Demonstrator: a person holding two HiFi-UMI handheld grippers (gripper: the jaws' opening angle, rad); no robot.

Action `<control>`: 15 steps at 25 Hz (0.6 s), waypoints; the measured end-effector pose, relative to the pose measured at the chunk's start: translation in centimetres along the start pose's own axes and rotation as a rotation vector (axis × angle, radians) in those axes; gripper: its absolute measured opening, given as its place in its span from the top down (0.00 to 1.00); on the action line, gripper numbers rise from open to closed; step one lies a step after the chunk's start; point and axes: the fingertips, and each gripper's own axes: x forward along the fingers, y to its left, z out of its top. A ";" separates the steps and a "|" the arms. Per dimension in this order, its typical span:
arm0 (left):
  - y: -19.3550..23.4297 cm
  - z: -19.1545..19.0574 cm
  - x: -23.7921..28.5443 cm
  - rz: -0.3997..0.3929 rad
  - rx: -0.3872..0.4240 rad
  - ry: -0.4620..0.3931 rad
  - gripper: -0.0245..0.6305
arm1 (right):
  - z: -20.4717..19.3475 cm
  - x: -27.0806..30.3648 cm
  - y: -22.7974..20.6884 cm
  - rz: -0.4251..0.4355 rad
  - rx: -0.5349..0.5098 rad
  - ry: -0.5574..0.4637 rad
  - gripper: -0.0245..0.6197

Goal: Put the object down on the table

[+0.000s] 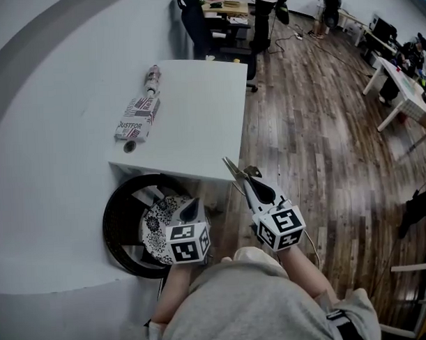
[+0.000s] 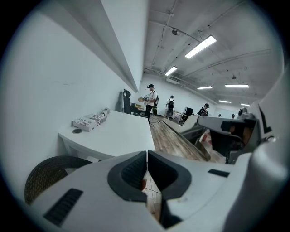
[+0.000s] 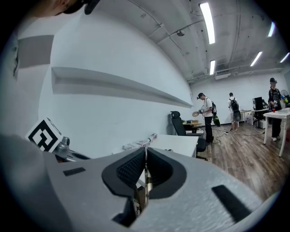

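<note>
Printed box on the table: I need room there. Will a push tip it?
Probably not: the printed box lies flat on the smooth white table, so it should slide. It looks like cardboard, likely light. The cylinder at its far end might roll.

object: thin, olive, maybe a wrapper | pinched in right claw | by table corner

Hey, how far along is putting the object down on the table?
Done: nothing yet; the thin object is not resting on the table. In hand: the right gripper is shut on it, near the table's closest corner. The left gripper is shut and empty, above the basket. Left: bring the object over the tabletop, lower it and release.
</note>
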 end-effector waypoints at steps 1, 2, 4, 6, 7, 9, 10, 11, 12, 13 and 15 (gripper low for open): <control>0.2 0.1 0.2 0.000 -0.003 0.001 0.95 | 0.0 0.3 0.0 0.002 -0.001 0.004 0.94; 0.3 0.1 0.4 0.001 -0.007 0.002 0.95 | -0.1 0.7 -0.1 0.005 -0.003 0.007 0.94; 0.6 0.1 0.8 0.001 -0.012 0.006 0.95 | -0.2 1.4 -0.2 0.010 -0.008 0.012 0.94; 0.9 0.2 1.5 0.002 -0.015 0.012 0.95 | -0.2 2.4 -0.5 0.015 -0.012 0.016 0.94; 1.1 0.2 1.8 0.003 -0.018 0.014 0.95 | -0.2 2.9 -0.7 0.018 -0.013 0.018 0.94; 1.4 0.2 2.5 0.008 -0.025 0.019 0.95 | -0.3 3.9 -1.1 0.023 -0.012 0.023 0.94; 1.5 0.3 2.9 0.011 -0.029 0.020 0.95 | -0.3 4.4 -1.4 0.026 -0.011 0.024 0.94; 1.7 0.4 3.3 0.016 -0.032 0.021 0.95 | -0.3 4.9 -1.7 0.031 -0.011 0.026 0.94; 1.8 0.6 3.7 0.021 -0.035 0.021 0.95 | -0.2 5.5 -2.0 0.035 -0.012 0.027 0.94; 1.9 0.7 4.1 0.026 -0.040 0.021 0.95 | -0.2 6.1 -2.3 0.040 -0.013 0.029 0.94; 2.2 1.1 5.1 0.037 -0.053 0.019 0.95 | -0.2 7.4 -3.1 0.051 -0.015 0.032 0.94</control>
